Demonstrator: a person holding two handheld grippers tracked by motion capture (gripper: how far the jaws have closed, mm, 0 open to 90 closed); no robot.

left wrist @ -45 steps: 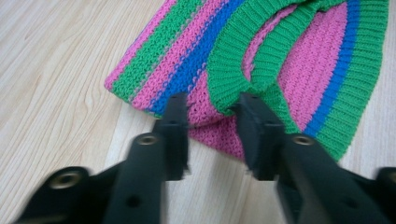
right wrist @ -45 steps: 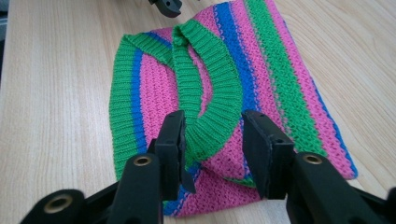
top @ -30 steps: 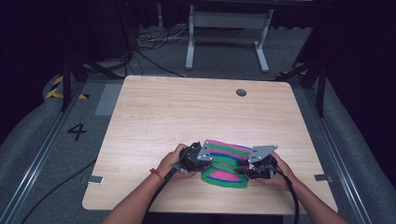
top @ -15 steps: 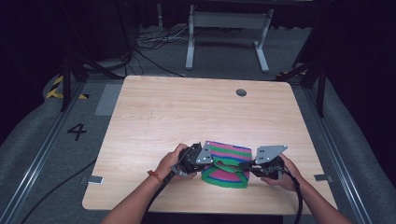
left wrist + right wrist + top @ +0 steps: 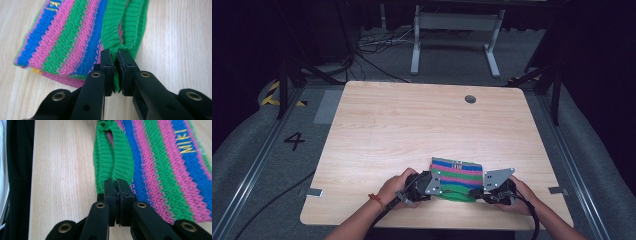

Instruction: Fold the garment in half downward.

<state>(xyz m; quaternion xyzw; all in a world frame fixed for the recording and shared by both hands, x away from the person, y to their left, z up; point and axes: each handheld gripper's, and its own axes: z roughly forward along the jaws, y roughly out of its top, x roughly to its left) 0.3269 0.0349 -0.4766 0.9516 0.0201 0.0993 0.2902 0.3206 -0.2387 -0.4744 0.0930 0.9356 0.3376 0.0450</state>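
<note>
I have both the left gripper (image 5: 115, 72) and right gripper (image 5: 116, 200) clamped on the soft, floppy striped knitted cloth's (image 5: 457, 175) green ribbed hem, the best hold.

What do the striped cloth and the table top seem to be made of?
Striped cloth: knitted yarn, probably wool or acrylic; the stitch loops and the ribbed green edge show clearly, with a matte, soft look. Table top: light wood or a wood-look laminate; fine grain lines run along it and the surface is smooth with a faint sheen. Which of the two I cannot tell.
</note>
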